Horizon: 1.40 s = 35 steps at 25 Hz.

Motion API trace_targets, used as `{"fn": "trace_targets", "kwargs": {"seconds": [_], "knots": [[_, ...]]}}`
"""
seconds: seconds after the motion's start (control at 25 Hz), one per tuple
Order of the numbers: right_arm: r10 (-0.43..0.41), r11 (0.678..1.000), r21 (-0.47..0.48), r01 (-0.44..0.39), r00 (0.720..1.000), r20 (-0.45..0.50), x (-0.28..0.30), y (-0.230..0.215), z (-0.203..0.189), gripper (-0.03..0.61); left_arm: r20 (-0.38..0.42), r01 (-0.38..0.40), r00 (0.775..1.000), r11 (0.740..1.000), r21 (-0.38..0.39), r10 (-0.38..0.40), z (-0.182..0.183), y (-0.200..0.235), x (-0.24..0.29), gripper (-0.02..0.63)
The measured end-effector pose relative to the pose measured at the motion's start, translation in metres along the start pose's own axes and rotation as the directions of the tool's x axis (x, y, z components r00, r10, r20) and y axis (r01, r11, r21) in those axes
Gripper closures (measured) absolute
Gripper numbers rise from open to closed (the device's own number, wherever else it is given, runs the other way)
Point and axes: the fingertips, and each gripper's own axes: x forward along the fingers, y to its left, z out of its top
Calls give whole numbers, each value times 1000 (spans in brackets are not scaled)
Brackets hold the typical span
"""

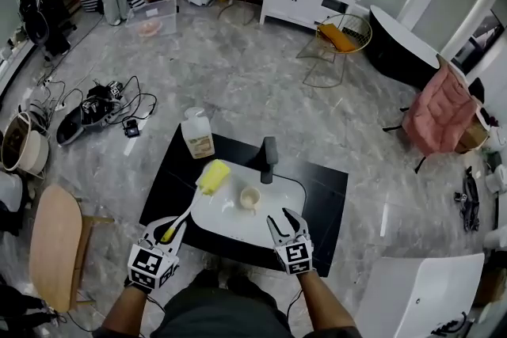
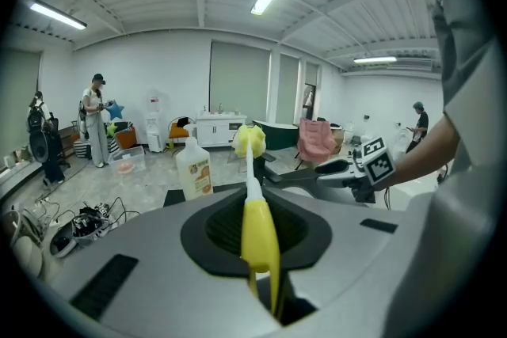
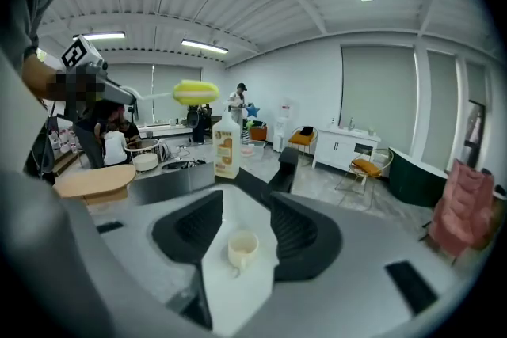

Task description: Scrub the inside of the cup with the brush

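A small cream cup (image 1: 249, 199) stands upright on a white mat (image 1: 281, 190) on the black table. My right gripper (image 1: 286, 221) is just behind it, jaws wide open and empty; in the right gripper view the cup (image 3: 242, 247) sits a little ahead of that gripper (image 3: 238, 253), apart from both fingers. My left gripper (image 1: 169, 231) is shut on the yellow handle of the brush (image 2: 258, 225). The brush's yellow head (image 1: 213, 176) hangs over the mat's left end, left of the cup and outside it.
A detergent bottle (image 1: 198, 135) stands at the far left corner of the black table (image 1: 326, 187). A black upright object (image 1: 269, 159) is behind the mat. A wooden stool (image 1: 55, 245) is to the left, a white chair (image 1: 420, 297) to the right. Cables lie on the floor.
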Motion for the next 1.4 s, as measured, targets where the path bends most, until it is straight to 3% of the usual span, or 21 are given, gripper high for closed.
{"fn": "trace_targets", "kwargs": {"seconds": [0.24, 0.72, 1.4], "knots": [[43, 998, -30, -46, 994, -96, 47, -8, -41, 394, -25, -13, 1000, 1000, -7, 13, -9, 5, 10, 581], [117, 986, -82, -144, 955, -271, 104, -2, -118, 394, -126, 15, 992, 999, 30, -11, -45, 4, 51, 581], [156, 972, -100, -213, 901, -404, 155, 7, -194, 394, -233, 66, 970, 998, 7, -62, -101, 19, 116, 581]]}}
